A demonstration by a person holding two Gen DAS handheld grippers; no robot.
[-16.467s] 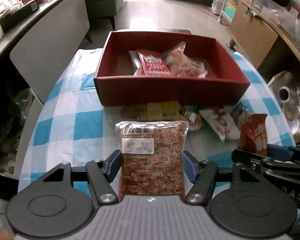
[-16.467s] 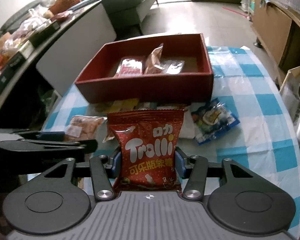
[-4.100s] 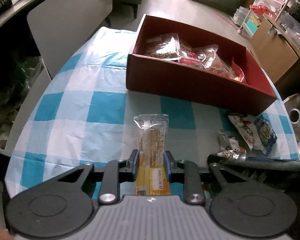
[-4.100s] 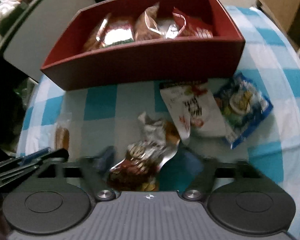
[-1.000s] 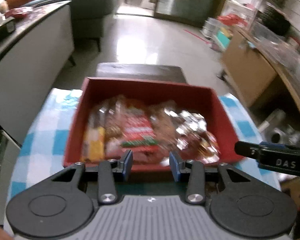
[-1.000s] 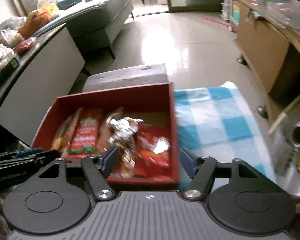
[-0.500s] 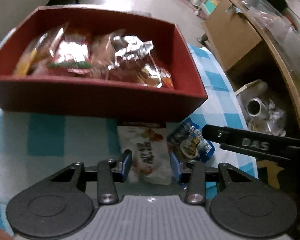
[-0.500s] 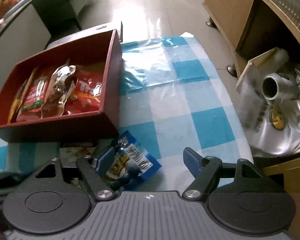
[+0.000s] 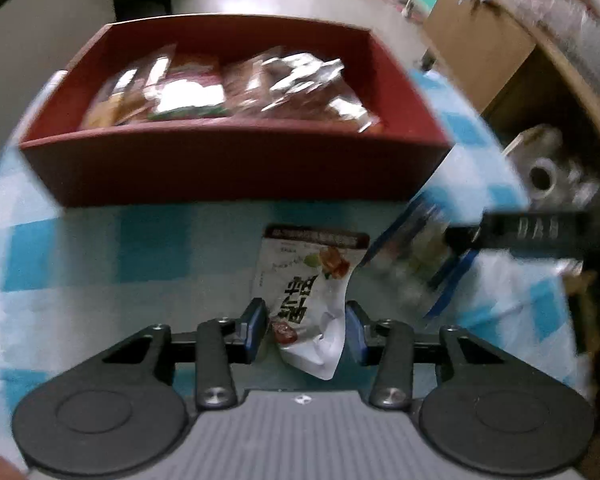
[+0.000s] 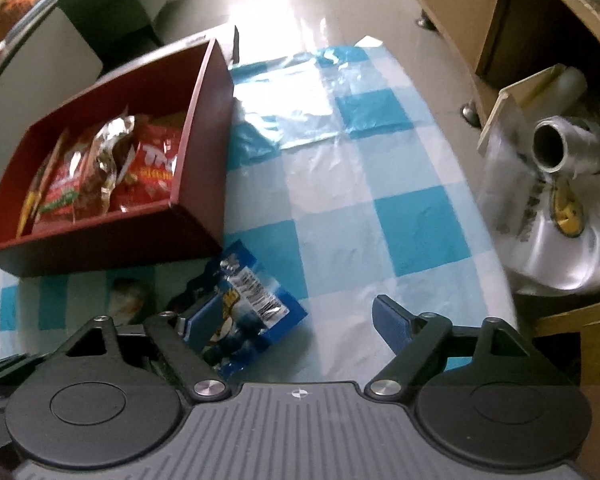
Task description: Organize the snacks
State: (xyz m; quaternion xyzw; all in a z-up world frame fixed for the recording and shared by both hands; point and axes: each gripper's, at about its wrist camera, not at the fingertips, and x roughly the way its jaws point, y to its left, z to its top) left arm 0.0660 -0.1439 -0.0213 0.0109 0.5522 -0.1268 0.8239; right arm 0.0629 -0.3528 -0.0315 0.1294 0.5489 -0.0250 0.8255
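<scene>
Red box (image 9: 236,168) is the landmark: before it, left tool (image 9: 306,330), apart, straddles the white packet (image 9: 308,288), seemingly untouched; right tool (image 10: 286,316), just widened, flanks the blue packet (image 10: 248,312); next, clamp both.

Light: daylight, glare on floor (image 10: 268,20) ahead of right gripper.
Blur: left view smeared.
Edges: fisheye-bent, dark corners.

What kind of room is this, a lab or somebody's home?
Most likely a home living or dining area. A sofa stands on a glossy tiled floor, and a table with a blue-checked plastic cloth carries a red box of snack packets.
</scene>
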